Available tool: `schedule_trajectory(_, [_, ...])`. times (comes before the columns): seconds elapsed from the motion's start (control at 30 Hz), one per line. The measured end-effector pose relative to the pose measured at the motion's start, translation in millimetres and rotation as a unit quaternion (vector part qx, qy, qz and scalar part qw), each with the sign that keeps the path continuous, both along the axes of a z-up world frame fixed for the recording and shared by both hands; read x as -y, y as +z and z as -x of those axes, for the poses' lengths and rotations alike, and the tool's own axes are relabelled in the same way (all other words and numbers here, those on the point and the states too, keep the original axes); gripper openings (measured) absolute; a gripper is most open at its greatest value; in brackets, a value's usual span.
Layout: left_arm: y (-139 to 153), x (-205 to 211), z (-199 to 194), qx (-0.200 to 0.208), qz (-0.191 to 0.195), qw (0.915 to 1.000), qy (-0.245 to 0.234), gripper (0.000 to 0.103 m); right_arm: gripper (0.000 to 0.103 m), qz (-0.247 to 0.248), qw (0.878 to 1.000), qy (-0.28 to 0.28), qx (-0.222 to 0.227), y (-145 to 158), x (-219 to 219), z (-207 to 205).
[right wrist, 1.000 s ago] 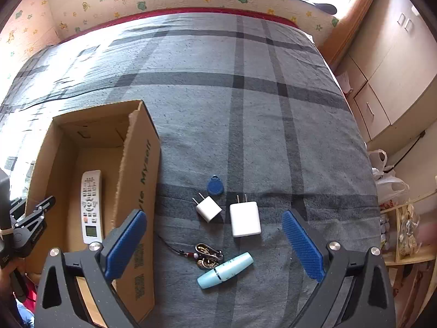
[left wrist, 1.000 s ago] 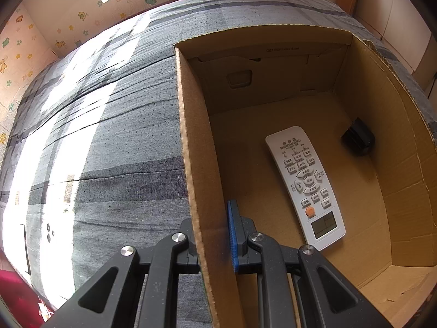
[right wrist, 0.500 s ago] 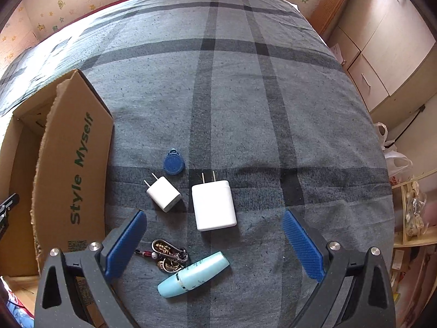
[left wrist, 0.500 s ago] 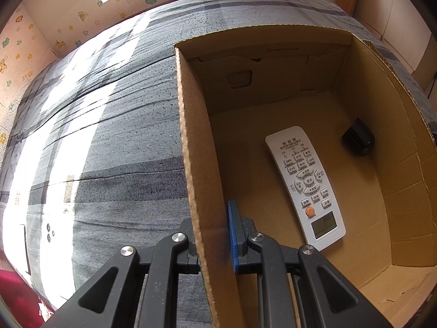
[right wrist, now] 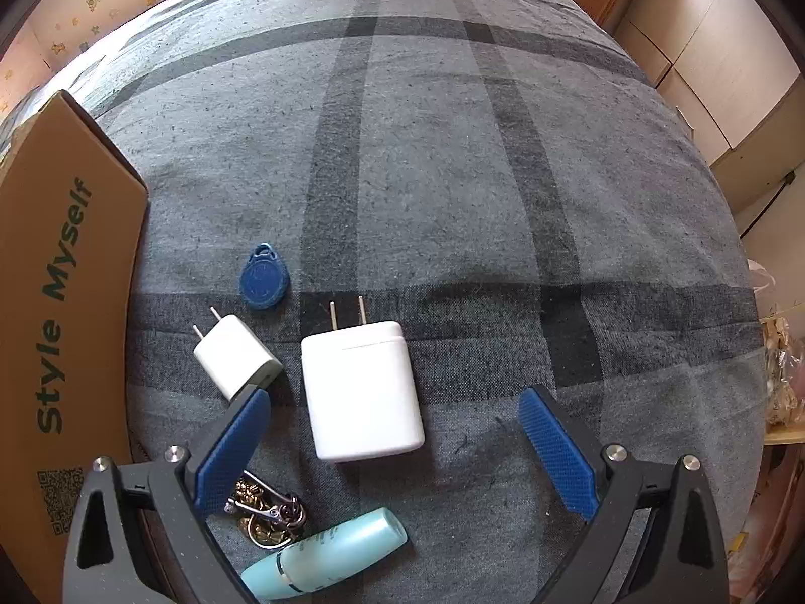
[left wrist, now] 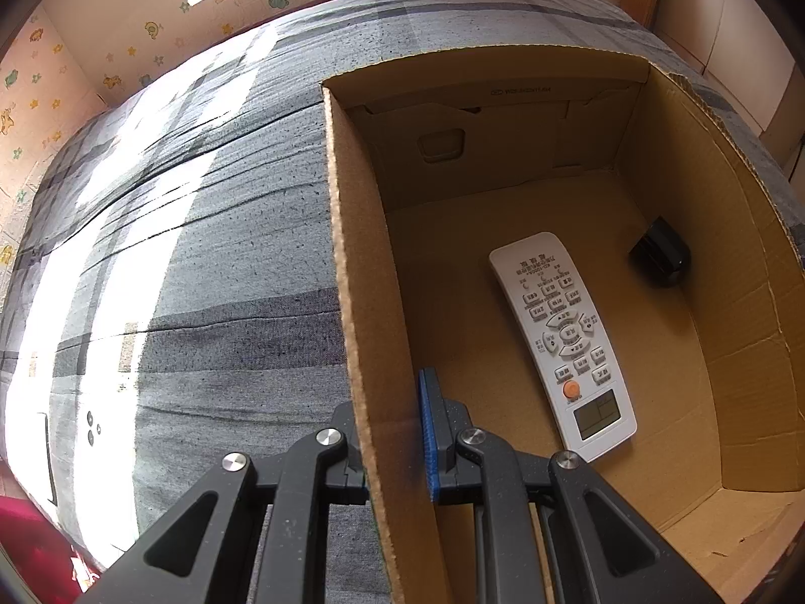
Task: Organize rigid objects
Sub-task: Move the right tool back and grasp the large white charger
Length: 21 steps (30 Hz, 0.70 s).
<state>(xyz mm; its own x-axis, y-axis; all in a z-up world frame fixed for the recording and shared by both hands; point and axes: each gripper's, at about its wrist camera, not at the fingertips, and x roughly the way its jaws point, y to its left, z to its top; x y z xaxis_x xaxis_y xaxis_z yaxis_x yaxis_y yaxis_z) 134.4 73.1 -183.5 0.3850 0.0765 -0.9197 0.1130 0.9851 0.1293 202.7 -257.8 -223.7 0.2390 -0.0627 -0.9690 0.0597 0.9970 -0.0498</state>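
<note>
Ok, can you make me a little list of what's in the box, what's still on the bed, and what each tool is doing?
in the box: white remote; small black thing
box: cardboard box, open top
on the bed: big white charger; small white charger; blue key tag; light blue tube; metal keyring
bed cover: grey checked blanket
left tool: shut on the box's side wall
right tool: open, over the big white charger, not touching it
</note>
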Motion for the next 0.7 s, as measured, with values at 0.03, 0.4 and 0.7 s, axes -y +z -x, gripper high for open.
schedule_trajectory(0.03, [0.3,0.2,0.1,0.000,-0.001,1.0000,0.000,0.015,0.101,-0.002,1.000,-0.001,0.001,-1.9,1.4,-1.0])
schedule_trajectory(0.4, [-1.2,3.9,-0.5,-0.001,-0.010,0.9999,-0.001,0.015,0.052,-0.021,0.999,0.023,-0.018,-12.5,0.0,-9.8])
schedule_trajectory(0.7, [-1.6,4.8,-0.5,-0.001,-0.011,0.9999,0.000,0.015,0.046,-0.025,0.999,0.018,-0.012,0.1,-3.0,-9.0])
